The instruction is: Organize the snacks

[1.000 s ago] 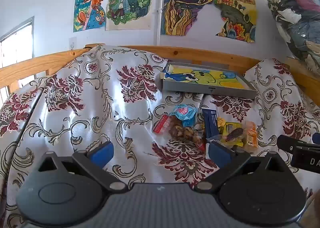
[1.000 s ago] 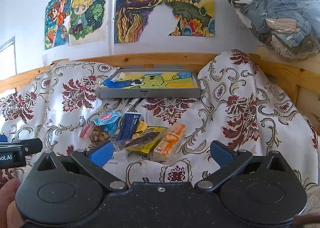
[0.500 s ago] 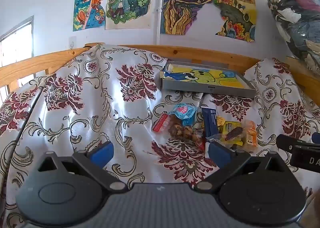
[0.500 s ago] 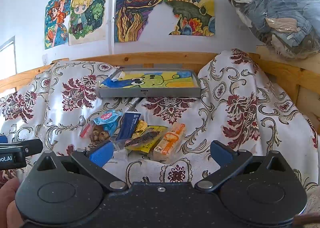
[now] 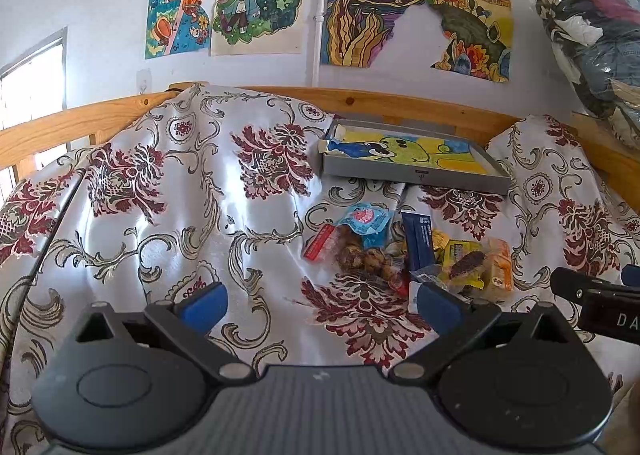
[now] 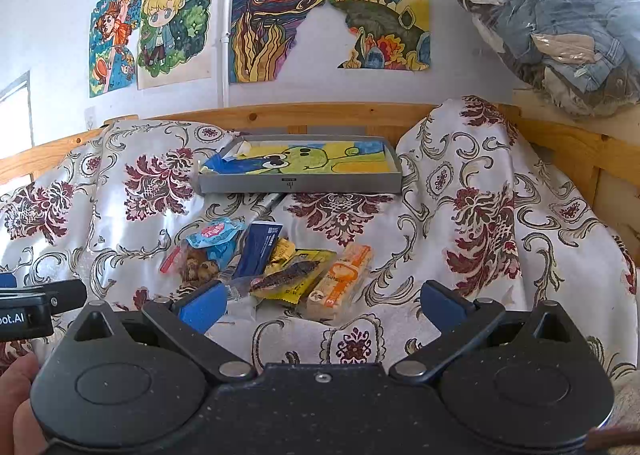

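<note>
We've got a shiny white cloth [image 6: 460, 223] with maroon florals and grey-gold scrolls. The grey tray [image 6: 300, 186] has a yellow, green and blue cartoon lining. The snacks: a navy packet [image 6: 260, 251], an orange wafer pack [image 6: 344, 275], a yellow wrapper [image 6: 298, 287] and a light-blue pouch [image 6: 214, 235].
</note>
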Available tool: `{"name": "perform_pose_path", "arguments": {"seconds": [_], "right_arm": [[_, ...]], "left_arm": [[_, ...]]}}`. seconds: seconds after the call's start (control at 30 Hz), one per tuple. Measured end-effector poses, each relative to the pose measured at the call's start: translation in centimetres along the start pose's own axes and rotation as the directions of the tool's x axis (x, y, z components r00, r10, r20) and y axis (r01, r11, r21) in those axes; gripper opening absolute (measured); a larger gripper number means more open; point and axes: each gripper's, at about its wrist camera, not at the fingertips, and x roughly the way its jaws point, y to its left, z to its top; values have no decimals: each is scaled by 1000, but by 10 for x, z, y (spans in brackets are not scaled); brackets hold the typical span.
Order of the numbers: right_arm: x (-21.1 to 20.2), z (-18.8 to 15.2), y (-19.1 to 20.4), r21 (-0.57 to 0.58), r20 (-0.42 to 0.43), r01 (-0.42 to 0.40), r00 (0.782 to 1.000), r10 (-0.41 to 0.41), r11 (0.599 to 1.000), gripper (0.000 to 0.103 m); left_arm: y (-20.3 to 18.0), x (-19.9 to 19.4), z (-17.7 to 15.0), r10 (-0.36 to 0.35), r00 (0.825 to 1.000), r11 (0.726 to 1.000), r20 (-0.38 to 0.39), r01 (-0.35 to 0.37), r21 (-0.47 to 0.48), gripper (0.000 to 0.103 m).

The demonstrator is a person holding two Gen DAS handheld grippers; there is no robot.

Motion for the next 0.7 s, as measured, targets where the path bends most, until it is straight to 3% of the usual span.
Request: {"name": "perform_pose_path", "arguments": {"seconds": [0.7], "right_arm": [[13, 10, -11, 64, -64, -7, 998, 11, 998, 102]], "left_arm": [[-4, 22, -5, -1, 997, 1000, -74, 1, -3, 102]]}}
